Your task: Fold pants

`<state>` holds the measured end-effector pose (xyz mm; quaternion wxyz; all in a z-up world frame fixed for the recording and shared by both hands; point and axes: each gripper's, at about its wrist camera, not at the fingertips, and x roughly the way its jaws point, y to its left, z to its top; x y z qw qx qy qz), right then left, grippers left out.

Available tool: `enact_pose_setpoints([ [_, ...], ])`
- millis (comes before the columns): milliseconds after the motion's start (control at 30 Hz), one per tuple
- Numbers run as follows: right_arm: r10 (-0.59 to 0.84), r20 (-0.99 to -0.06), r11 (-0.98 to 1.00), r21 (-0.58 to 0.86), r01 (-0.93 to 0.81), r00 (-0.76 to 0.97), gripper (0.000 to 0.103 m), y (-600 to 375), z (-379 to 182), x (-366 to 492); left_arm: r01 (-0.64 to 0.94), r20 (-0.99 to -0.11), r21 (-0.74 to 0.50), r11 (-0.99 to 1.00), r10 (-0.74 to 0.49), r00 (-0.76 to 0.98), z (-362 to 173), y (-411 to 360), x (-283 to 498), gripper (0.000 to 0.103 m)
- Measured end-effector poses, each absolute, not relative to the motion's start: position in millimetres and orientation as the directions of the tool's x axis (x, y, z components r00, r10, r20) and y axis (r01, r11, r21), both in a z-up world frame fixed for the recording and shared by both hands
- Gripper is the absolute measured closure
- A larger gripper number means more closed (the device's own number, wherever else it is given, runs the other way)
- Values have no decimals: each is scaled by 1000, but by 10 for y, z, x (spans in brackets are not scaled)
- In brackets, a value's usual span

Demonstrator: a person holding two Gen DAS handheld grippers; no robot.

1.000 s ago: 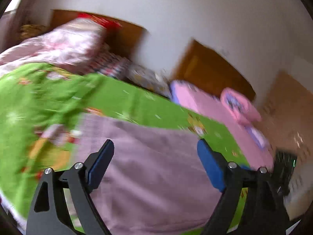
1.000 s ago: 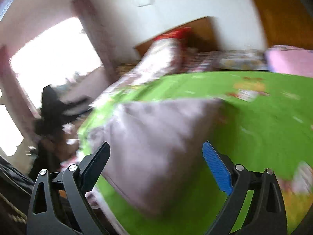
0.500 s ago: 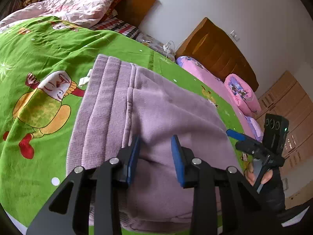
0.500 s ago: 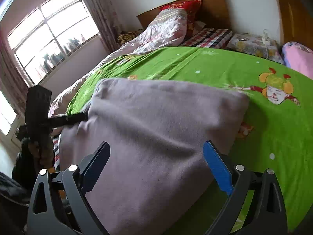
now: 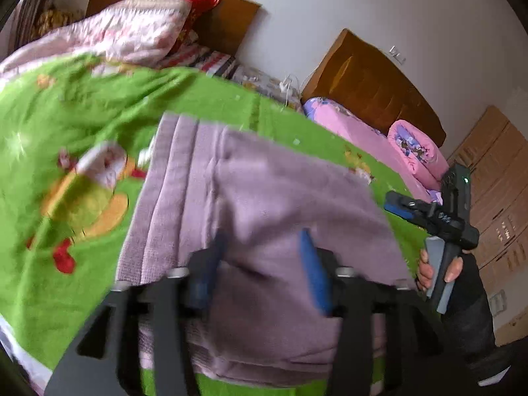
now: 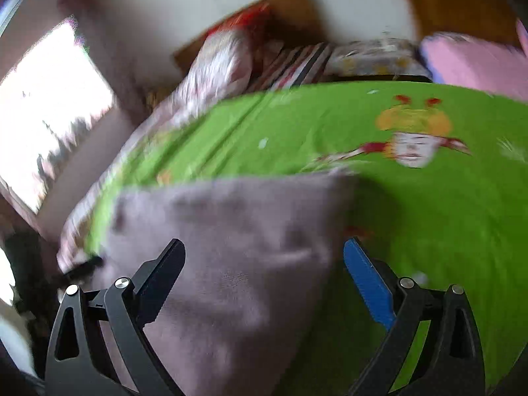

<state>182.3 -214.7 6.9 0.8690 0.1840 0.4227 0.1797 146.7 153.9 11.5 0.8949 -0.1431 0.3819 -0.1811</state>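
Folded mauve pants lie on a green cartoon-print bedsheet, ribbed waistband to the left. My left gripper hovers low over their near part, blurred by motion. Its jaws are opening, the fabric lies in the gap, and the pads do not press it. In the right wrist view the pants fill the lower middle. My right gripper stands open wide above their near right corner with nothing pinched. A hand holds that gripper just off the pants' right edge.
A pink floral quilt and a wooden headboard sit at the far end of the bed. A second bed with a pink cover and rolled quilt lies to the right, wardrobes behind. A bright window is on the other side.
The left jaws narrowed onto a pinch of fabric half a second ago and have since spread apart. The right gripper has shifted across the pants, still wide open.
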Motion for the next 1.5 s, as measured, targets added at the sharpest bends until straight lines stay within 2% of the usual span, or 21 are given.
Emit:
enact_pose_setpoints([
  [33, 482, -636, 851, 502, -151, 603, 9, -2227, 130, 1760, 221, -618, -367, 904, -414, 668, 216, 1498, 1445, 12],
  [133, 486, -613, 852, 492, -180, 623, 9, -2184, 278, 1643, 310, -550, -332, 891, -449, 704, 511, 1294, 1536, 3],
  [267, 443, -689, 895, 308, -322, 573, 9, -1552, 360, 1384, 283, -632, -216, 934, -355, 689, 483, 1015, 1808, 2],
  [367, 474, -710, 852, 221, -475, 521, 9, -1161, 340, 1021, 269, -660, -226, 936, -350, 665, 297, 1062, 1735, 2],
  [500, 598, -735, 731, 335, -594, 320, 7, -1017, 72, 710, 174, -739, -155, 973, -231, 633, -115, 1341, 1598, 2],
  [567, 588, -738, 721, 291, -629, 332, 7, -1022, 40, 583, 150, -753, -95, 984, -170, 635, -157, 1390, 1548, 1],
  [700, 605, -719, 728, 326, -604, 341, 7, -1097, 188, 676, 74, -728, -150, 986, -161, 667, 9, 1568, 1513, 2],
  [800, 621, -681, 729, 320, -605, 388, 7, -1011, 318, 763, 137, -665, -177, 975, -221, 713, 277, 1439, 1538, 2],
  [900, 670, -653, 685, 358, -635, 354, 7, -765, 302, 869, 172, -679, -62, 983, -168, 714, 337, 1116, 1682, 2],
  [1033, 672, -706, 626, 382, -679, 223, 6, -412, 94, 842, 95, -771, 64, 993, -11, 637, -15, 1029, 1799, 1],
  [1133, 659, -707, 639, 346, -687, 256, 7, -432, 126, 696, 47, -776, -23, 999, -47, 628, -89, 1289, 1645, 1],
  [1233, 690, -652, 656, 378, -653, 315, 7, -595, 247, 640, -2, -752, -17, 1000, -11, 659, -9, 1472, 1469, 2],
  [1333, 659, -605, 732, 379, -567, 447, 5, -788, 299, 662, -26, -734, -28, 999, -2, 679, 44, 1564, 1356, 2],
  [1400, 627, -635, 770, 421, -479, 451, 5, -865, 187, 733, -34, -731, -17, 999, 11, 683, 37, 1560, 1289, 2],
  [1500, 565, -701, 811, 375, -449, 436, 5, -820, 44, 746, -25, -736, -9, 1000, 10, 677, 15, 1509, 1194, 2],
])
